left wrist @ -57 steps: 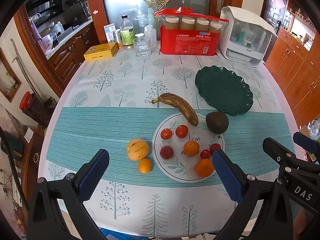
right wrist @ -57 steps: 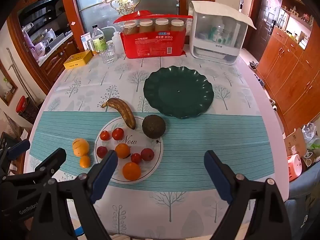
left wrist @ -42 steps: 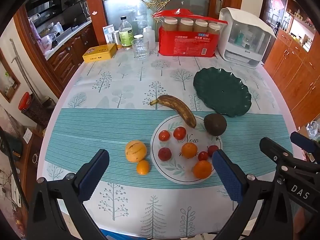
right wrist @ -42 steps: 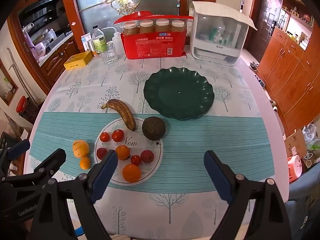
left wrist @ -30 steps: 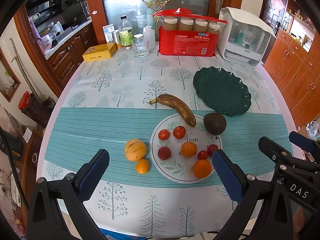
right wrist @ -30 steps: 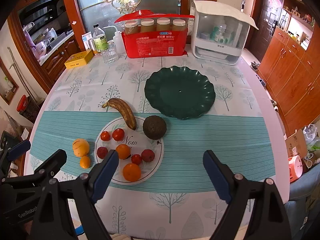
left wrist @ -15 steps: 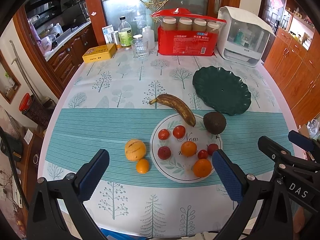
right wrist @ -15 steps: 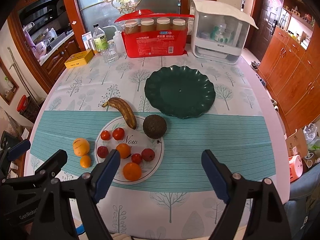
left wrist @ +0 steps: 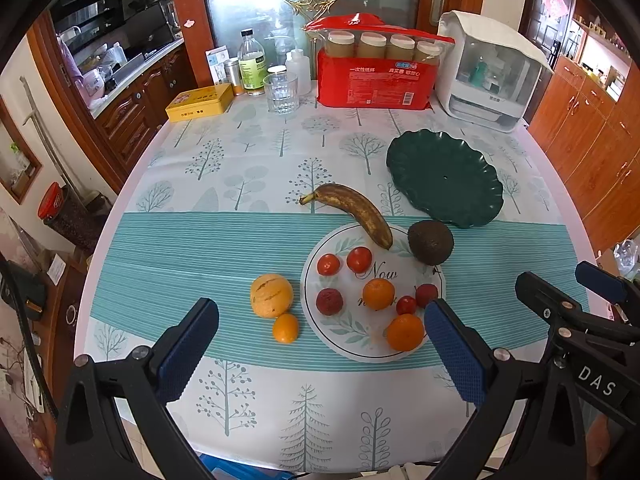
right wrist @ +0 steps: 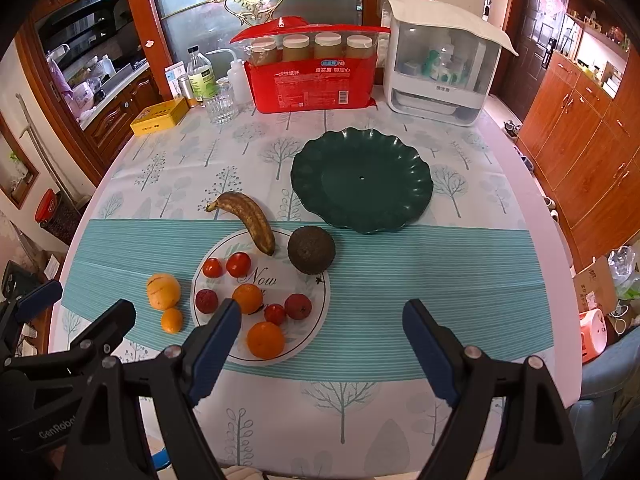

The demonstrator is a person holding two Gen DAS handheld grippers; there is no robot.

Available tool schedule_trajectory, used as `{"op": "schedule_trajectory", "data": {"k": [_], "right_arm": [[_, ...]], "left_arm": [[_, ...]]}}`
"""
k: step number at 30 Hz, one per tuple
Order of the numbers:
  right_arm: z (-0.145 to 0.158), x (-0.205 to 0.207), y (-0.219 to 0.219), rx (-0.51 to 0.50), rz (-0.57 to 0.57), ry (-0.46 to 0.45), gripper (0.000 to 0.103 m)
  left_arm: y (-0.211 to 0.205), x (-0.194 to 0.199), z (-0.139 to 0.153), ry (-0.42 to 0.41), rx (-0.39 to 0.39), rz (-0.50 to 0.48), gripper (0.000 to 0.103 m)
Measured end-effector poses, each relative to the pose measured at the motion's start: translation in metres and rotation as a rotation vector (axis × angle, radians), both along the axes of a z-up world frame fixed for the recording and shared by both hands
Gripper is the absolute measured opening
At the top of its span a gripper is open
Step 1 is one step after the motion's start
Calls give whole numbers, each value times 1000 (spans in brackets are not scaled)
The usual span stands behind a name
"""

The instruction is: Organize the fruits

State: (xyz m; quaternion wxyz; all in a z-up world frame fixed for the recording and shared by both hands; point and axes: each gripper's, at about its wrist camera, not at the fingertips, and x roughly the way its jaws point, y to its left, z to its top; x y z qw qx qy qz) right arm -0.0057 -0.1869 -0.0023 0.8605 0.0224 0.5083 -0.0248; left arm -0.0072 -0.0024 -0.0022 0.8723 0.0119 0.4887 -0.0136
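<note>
Two loose citrus fruits, the big orange [left wrist: 271,295] and the small orange [left wrist: 285,328], lie on the tablecloth just left of the white plate [left wrist: 362,350], between the wide-open, empty fingers of the left gripper [left wrist: 320,354] and a little beyond them. Further right, the right gripper [right wrist: 322,354] is also wide open and holds nothing; the avocado [right wrist: 311,249] and the empty green plate [right wrist: 362,179] lie beyond it, so this hand seems nearer to them.
</note>
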Motion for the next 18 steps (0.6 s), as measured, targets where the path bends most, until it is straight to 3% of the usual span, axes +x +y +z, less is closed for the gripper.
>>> {"op": "schedule_trajectory", "data": {"k": [18], "right_arm": [[2, 0, 3, -5, -1, 2, 84]], "left_arm": [[1, -1, 1, -3, 19, -2, 102]]}}
